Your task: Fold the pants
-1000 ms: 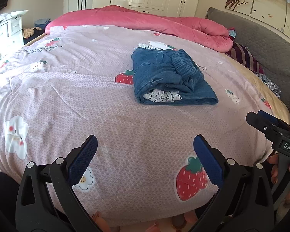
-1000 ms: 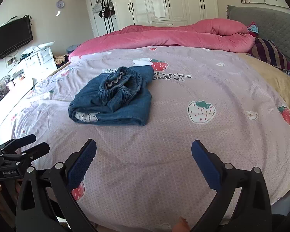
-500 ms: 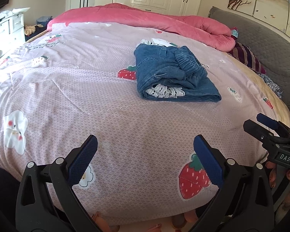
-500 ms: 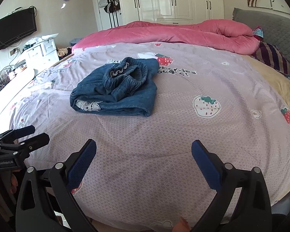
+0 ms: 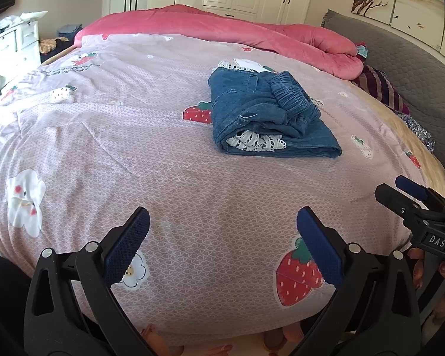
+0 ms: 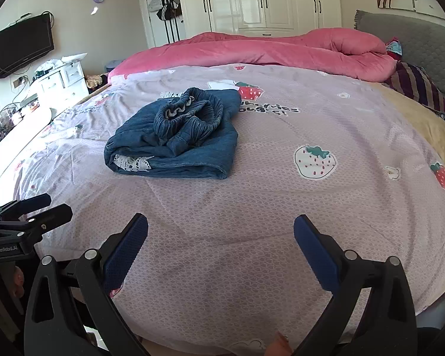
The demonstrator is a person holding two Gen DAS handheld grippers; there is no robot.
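the pants (image 5: 270, 118) were blue denim, matt and soft, with a ribbed elastic waistband (image 5: 290, 96) and white lace trim (image 5: 255, 142). the sheet (image 5: 133, 148) was thin printed cloth, lightly creased. the quilt (image 5: 222, 32) looked like plush pink velvet. the headboard (image 6: 415, 38) was grey quilted fabric. both grippers, left (image 5: 222, 237) and right (image 6: 221, 240), were matt black plastic with textured blue pads (image 5: 127, 241). the wardrobe (image 6: 267, 0) doors were glossy white.
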